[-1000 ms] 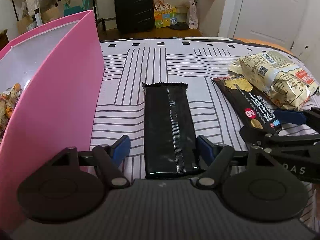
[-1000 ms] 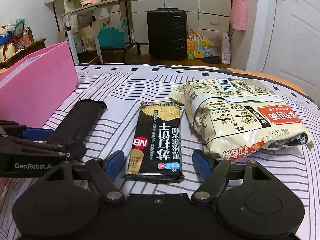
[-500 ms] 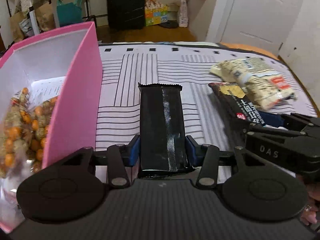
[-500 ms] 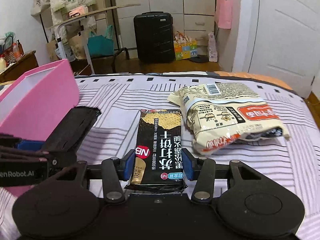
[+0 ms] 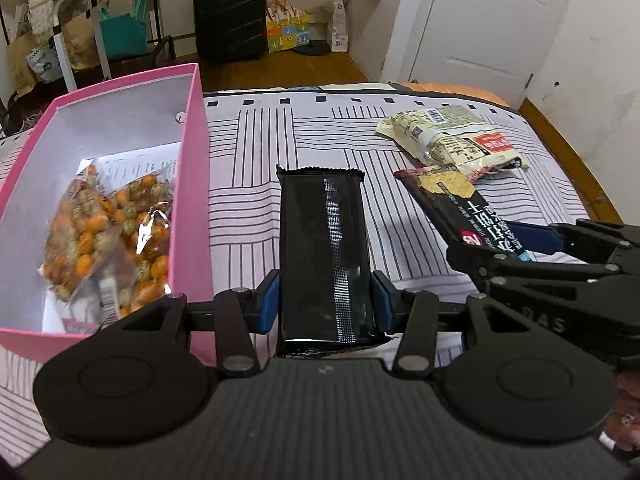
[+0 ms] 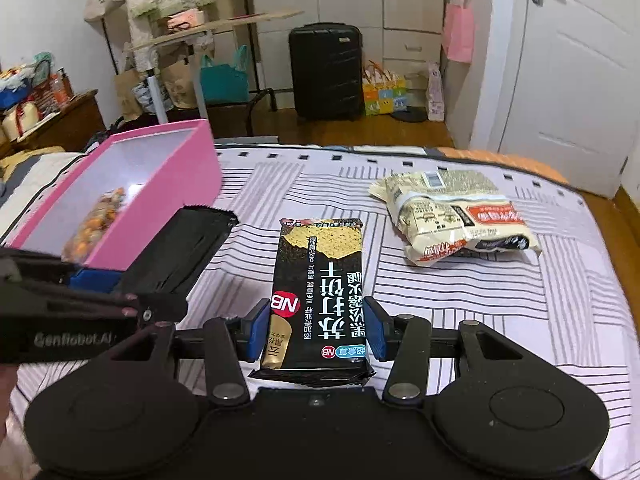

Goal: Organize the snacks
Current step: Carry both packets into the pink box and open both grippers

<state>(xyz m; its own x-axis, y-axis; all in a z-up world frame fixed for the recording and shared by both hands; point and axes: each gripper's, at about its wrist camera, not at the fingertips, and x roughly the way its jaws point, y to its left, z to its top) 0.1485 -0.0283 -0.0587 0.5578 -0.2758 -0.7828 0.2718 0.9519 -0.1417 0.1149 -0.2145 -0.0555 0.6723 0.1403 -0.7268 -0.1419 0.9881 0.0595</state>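
Note:
My left gripper [image 5: 325,302] is shut on a plain black snack pack [image 5: 325,248], held seam up above the bed. My right gripper [image 6: 314,330] is shut on a black cracker pack [image 6: 320,288] with gold and white print, also lifted off the cover. Each wrist view shows the other gripper off to the side: the cracker pack [image 5: 448,204] at right and the plain black pack [image 6: 180,252] at left. A pink box [image 5: 192,184] stands open to the left, with a clear bag of orange snacks [image 5: 108,236] inside. A beige noodle packet [image 6: 452,216] lies on the bed at right.
The bed has a white cover [image 5: 256,152] with black line blocks. Beyond its far edge are a black suitcase [image 6: 326,72], a folding table [image 6: 208,28], bags and a white door [image 6: 580,80]. A wooden bed frame [image 5: 568,168] borders the right side.
Both grippers closed from open onto their packs and lifted them off the bed. The views rose and pulled back, so the pink box's inside and its snack bag now show.

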